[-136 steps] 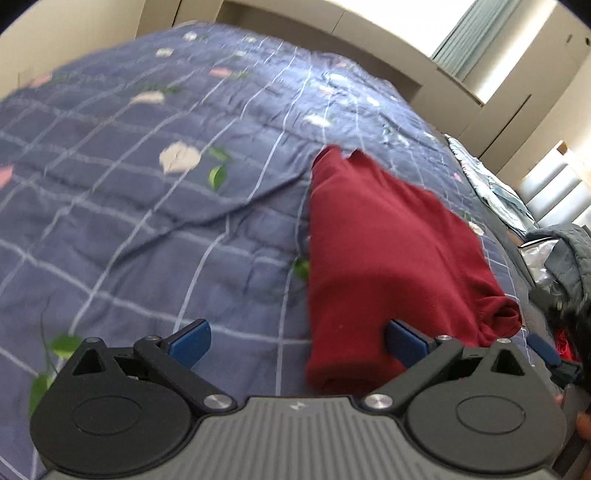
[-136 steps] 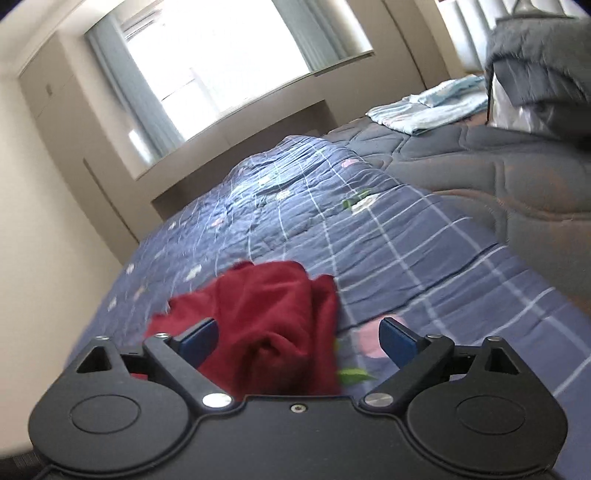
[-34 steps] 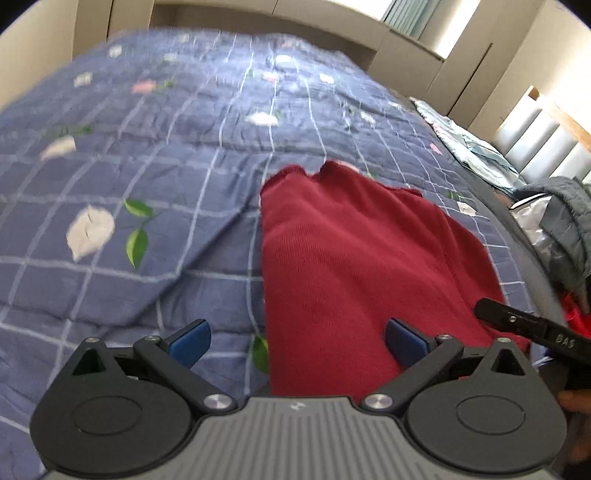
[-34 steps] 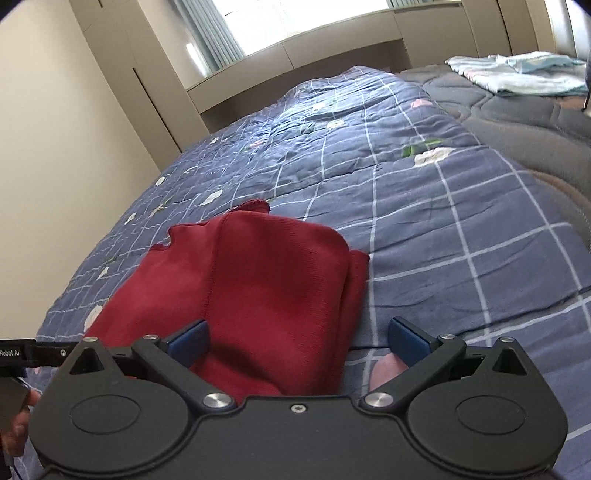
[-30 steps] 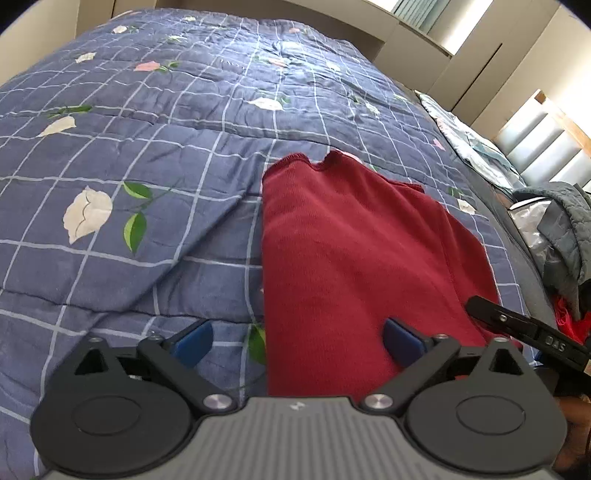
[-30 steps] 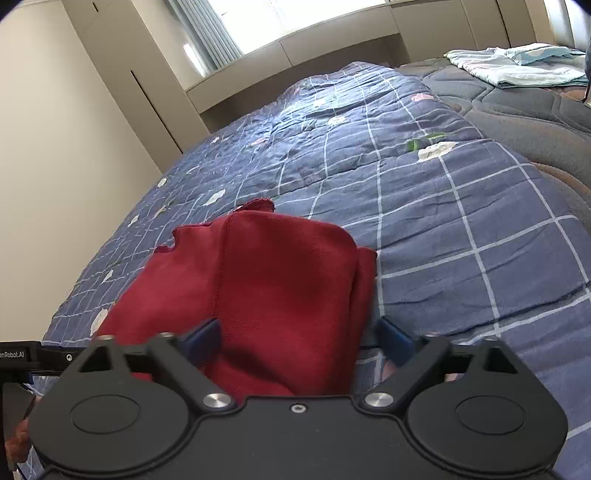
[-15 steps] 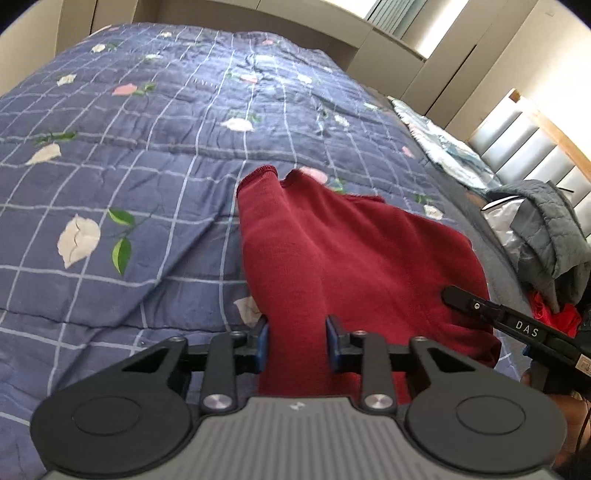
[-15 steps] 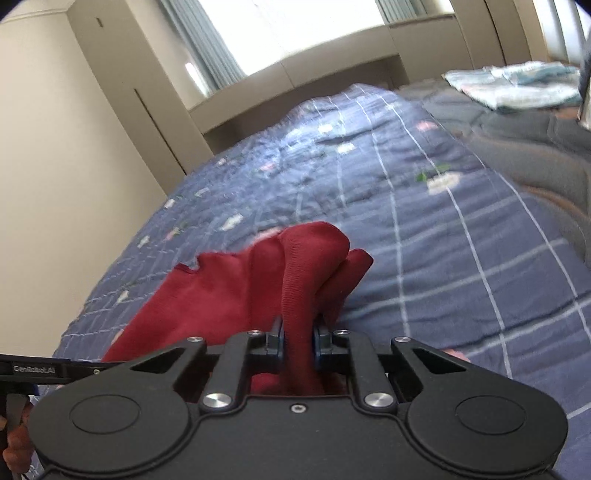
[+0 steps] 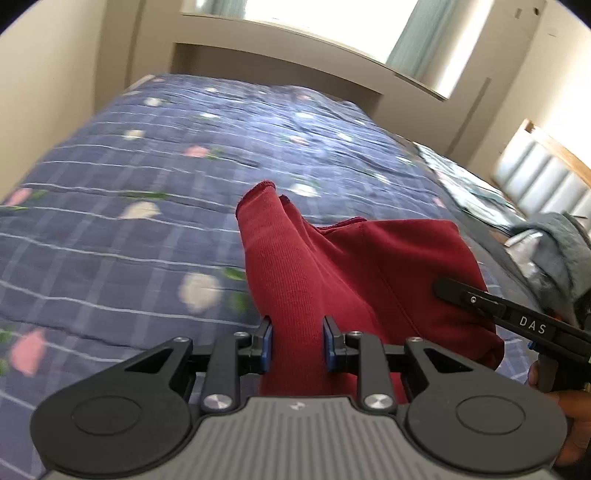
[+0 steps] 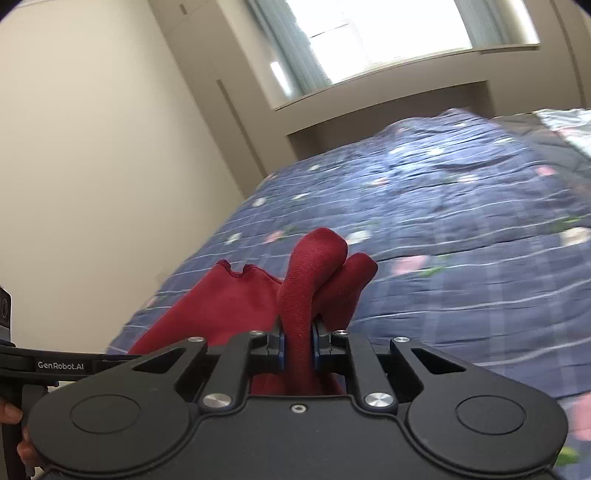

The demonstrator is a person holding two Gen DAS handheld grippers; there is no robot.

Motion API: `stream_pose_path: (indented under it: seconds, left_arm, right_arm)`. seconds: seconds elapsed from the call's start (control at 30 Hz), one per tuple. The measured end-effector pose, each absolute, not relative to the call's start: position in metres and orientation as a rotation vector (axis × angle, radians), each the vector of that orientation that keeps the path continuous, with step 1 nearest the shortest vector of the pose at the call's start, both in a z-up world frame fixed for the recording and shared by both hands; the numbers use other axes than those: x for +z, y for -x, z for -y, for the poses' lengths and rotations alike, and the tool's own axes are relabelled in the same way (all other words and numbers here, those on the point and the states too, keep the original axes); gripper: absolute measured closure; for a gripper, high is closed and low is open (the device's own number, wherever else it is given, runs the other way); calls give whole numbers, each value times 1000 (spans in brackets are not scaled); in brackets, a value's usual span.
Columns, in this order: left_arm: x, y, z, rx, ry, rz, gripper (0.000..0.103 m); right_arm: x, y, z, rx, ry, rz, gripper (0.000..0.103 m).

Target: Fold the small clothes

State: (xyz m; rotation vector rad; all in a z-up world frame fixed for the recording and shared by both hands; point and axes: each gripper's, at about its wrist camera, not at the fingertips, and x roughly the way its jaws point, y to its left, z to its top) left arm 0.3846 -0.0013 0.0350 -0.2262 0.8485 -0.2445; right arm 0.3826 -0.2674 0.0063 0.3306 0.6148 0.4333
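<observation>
A dark red knit garment [image 9: 332, 266] is partly lifted off the blue checked floral quilt [image 9: 147, 221]. My left gripper [image 9: 297, 341] is shut on a thick fold at its near edge, its blue pads pressing the cloth from both sides. In the right wrist view the same red garment [image 10: 229, 299] bulges up in two rounded folds, and my right gripper [image 10: 297, 343] is shut on its other near corner. The right gripper's black handle [image 9: 517, 321] shows at the right of the left wrist view, the left one's handle [image 10: 55, 363] at the left of the right wrist view.
A grey padded garment [image 9: 561, 251] lies heaped at the right by the wooden headboard [image 9: 543, 173]. Light folded cloth [image 10: 569, 125] rests at the bed's far right. A cream wall [image 10: 92, 166] runs along the bed's left side, a bright window [image 10: 388, 29] beyond.
Both grippers stood open around the flat garment's near edge, then shut on the cloth. Both have since risen and moved forward, pulling the gripped folds up off the quilt.
</observation>
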Motion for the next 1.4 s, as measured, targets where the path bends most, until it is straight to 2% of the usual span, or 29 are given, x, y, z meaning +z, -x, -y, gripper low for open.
stream_pose_path:
  seconds: [0.27, 0.5, 0.57, 0.63, 0.7, 0.8, 0.9, 1.07, 1.13, 1.27, 1.4]
  left_arm:
    - [27, -376, -70, -129, 255, -864, 74]
    - [-1, -370, -89, -114, 313, -893, 72]
    - [-3, -370, -90, -109, 326, -900, 68]
    - [-5, -367, -92, -91, 335, -905, 55]
    - [-4, -363, -94, -80, 339, -903, 47]
    - [2, -355, -96, -74, 342, -881, 40]
    - [13, -345, -96, -70, 335, -856, 31]
    - [38, -319, -92, -64, 301, -786, 16]
    - [49, -306, -90, -65, 291, -754, 9]
    - [66, -276, -85, -62, 260, -694, 2]
    - [79, -241, -77, -53, 209, -642, 1]
  right_arm:
    - [-10, -394, 193, 511, -328, -670, 89]
    - [-25, -393, 183, 468, -304, -726, 87]
    - [-26, -391, 186, 452, -295, -735, 81]
    - [-26, -387, 190, 435, -278, -733, 75]
    - [-24, -384, 192, 422, -262, -722, 67]
    - [-17, -376, 193, 410, -237, -695, 63]
    - [-9, -364, 193, 407, -230, -664, 50]
    - [15, -334, 194, 406, -213, -587, 21]
    - [26, -319, 195, 410, -206, -552, 16]
    - [46, -281, 195, 417, -182, -480, 4]
    - [60, -242, 196, 423, -165, -421, 1]
